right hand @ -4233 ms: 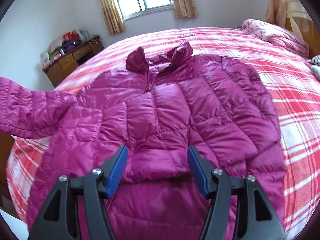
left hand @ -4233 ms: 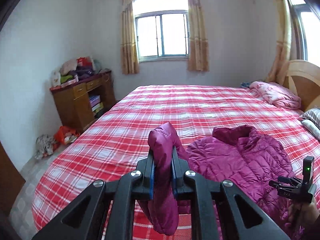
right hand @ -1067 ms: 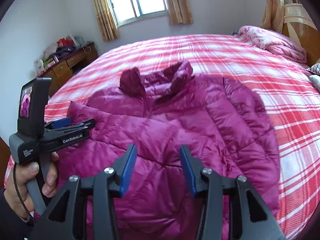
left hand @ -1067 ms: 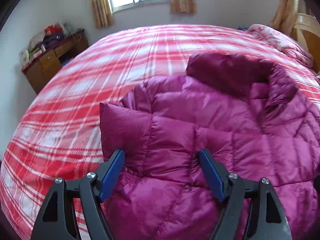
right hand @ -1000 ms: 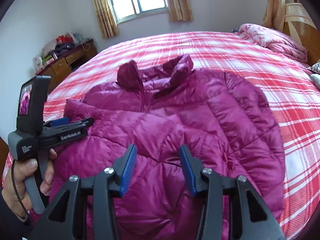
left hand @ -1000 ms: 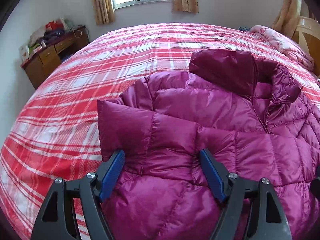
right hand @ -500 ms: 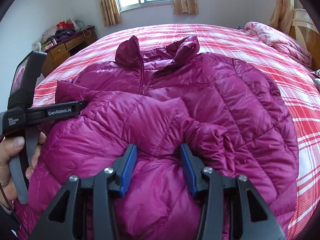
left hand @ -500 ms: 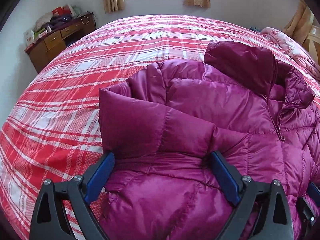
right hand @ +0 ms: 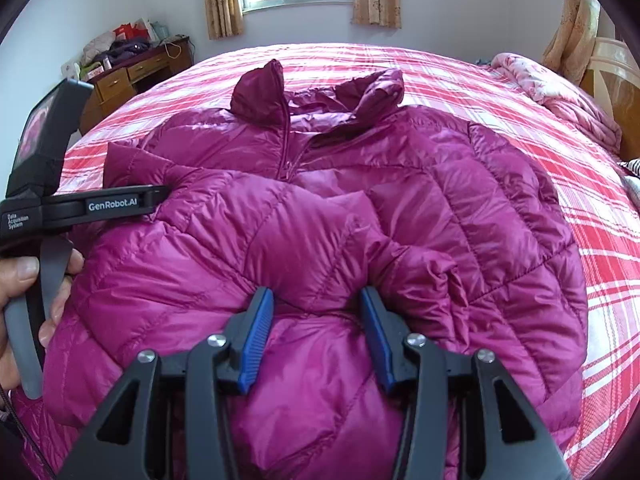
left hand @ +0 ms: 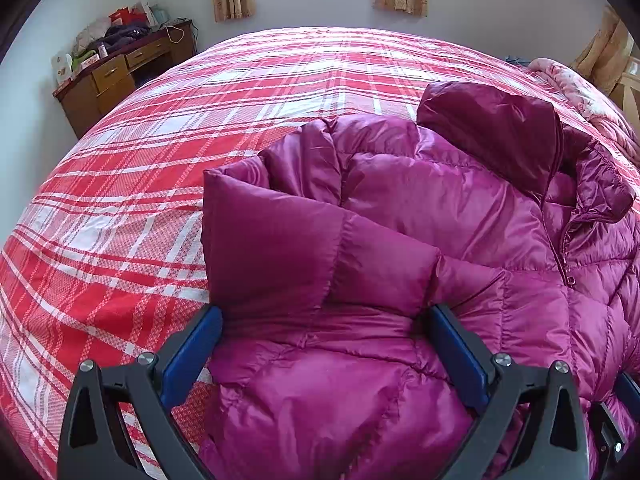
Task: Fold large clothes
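Note:
A magenta puffer jacket [left hand: 440, 208] lies front up on the red plaid bed [left hand: 160, 152], collar toward the window. One sleeve [left hand: 300, 248] is folded across its chest. My left gripper [left hand: 324, 314] hovers low over that sleeve at the jacket's left edge. Its jaws are opening wide, and the sleeve lies loose between the blue pads [left hand: 192, 348], which do not press it. In the right wrist view the jacket [right hand: 460, 200] fills the frame. The right gripper [right hand: 316, 296] stands open over the sleeve's end [right hand: 432, 268]. A hand holds the left gripper [right hand: 158, 196] at the left.
A wooden desk [left hand: 116, 76] piled with things stands against the far left wall. A pink quilt [right hand: 560, 100] and a wooden headboard [right hand: 616, 92] are at the right. Bare plaid bedspread [right hand: 600, 240] lies right of the jacket and beyond the collar.
The left gripper held the sleeve up four seconds ago; the sleeve now lies across the jacket. In the last second its jaws spread wider, and both grippers sank closer to the jacket.

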Available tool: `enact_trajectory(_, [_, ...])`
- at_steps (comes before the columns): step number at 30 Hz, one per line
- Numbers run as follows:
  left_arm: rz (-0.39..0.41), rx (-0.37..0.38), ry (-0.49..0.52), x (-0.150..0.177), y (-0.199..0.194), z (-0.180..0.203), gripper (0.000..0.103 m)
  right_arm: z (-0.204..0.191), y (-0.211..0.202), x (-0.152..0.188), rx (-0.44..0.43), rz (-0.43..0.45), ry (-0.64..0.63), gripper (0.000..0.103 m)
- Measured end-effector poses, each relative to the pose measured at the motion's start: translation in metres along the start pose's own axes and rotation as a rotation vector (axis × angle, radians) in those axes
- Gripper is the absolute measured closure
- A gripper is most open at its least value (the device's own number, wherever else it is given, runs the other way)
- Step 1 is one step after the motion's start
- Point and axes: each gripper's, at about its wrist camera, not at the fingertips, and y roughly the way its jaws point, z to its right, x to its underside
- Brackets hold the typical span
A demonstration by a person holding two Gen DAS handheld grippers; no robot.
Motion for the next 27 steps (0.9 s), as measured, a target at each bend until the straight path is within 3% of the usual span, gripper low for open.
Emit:
enact_trajectory(3, [0.006,-0.004,0.002,0.001,0.000,0.001,0.001,0.000,-0.013,-0.008,0.022,-0.026,0.016,0.054])
enact_trajectory(7, [0.011,-0.004,0.000,0.002,-0.001,0.002,0.001,-0.013,-0.032,-0.022,-0.015,0.036,0.038,0.051])
enact_trajectory(9, [0.012,-0.004,0.000,0.003,-0.002,0.003,0.001,-0.024,-0.027,-0.026,-0.039,0.032,0.018,0.044])
enact_trajectory(15, [0.012,-0.002,-0.002,0.002,-0.002,0.002,0.001,-0.035,0.007,-0.017,-0.058,-0.032,-0.005,0.044])
enact_trajectory(27, [-0.004,0.018,0.001,0.002,-0.013,-0.005,0.001,-0.033,0.009,0.000,-0.070,0.014,-0.019,0.044])
